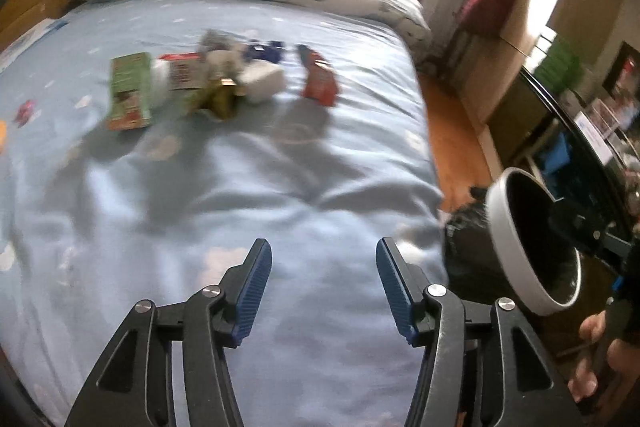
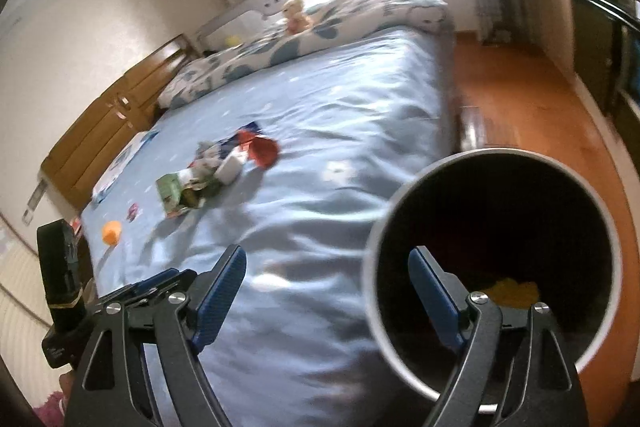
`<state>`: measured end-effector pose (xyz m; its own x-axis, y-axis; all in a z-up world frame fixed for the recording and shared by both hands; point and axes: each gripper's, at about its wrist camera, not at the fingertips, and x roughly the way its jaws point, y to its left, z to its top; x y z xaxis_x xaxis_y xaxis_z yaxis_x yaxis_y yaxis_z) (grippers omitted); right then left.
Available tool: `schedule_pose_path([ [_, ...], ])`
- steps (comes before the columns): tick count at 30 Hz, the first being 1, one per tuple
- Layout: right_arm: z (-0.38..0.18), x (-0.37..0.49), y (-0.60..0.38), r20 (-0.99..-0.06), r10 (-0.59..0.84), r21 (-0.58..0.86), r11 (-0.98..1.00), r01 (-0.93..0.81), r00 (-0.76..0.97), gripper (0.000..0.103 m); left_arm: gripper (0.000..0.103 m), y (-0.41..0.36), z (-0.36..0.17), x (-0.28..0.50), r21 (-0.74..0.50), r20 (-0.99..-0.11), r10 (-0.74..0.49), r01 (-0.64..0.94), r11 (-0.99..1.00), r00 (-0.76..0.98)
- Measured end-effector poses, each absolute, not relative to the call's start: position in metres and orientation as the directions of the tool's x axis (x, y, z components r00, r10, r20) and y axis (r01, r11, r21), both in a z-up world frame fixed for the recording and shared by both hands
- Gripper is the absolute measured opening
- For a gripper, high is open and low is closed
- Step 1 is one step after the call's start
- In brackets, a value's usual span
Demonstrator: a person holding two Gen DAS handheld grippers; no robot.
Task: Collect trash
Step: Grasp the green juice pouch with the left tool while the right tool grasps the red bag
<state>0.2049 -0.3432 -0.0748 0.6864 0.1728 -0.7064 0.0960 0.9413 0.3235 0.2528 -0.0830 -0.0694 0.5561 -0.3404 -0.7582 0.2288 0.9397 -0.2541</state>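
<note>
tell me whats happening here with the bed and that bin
A person is clearing trash off a bed. A pile of wrappers and cartons lies mid-mattress, with a red wrapper just beside it. The left hand-held gripper is open and empty above the sheet, short of the pile. The right hand-held gripper is also open, with one finger reaching into the bin at the bed's edge. Something yellow is already in the bin.

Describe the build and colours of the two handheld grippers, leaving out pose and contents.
The left gripper and the right gripper look alike: black angular linkage arms with triangular cut-outs, silver round pivot pins, and two fingers faced with blue ribbed pads. No cables or markings can be made out. In the left wrist view, bare fingers of the person's right hand grip a dark handle.
</note>
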Motion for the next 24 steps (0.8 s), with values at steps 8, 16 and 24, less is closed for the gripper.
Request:
schedule_pose_path([
  [8,-0.091,0.236,-0.301,-0.715,0.236,0.339,0.940,0.031,0.658,0.085,0.059,-0.051,-0.071,0.255,-0.235,-0.769,-0.278,0.149,0.960,0.575],
  [16,-0.105,0.266,-0.274,-0.722,0.271,0.340,0.940,-0.015,0.637,0.085,0.062,-0.036,-0.076,0.270,-0.237,-0.782,-0.247,0.093,0.967,0.572],
  [24,-0.115,0.306,-0.269,-0.728,0.277,0.344,0.939,-0.015,0.627,0.085,0.067,-0.040,-0.080,0.311,-0.234,-0.776,-0.247,0.098,0.967,0.581],
])
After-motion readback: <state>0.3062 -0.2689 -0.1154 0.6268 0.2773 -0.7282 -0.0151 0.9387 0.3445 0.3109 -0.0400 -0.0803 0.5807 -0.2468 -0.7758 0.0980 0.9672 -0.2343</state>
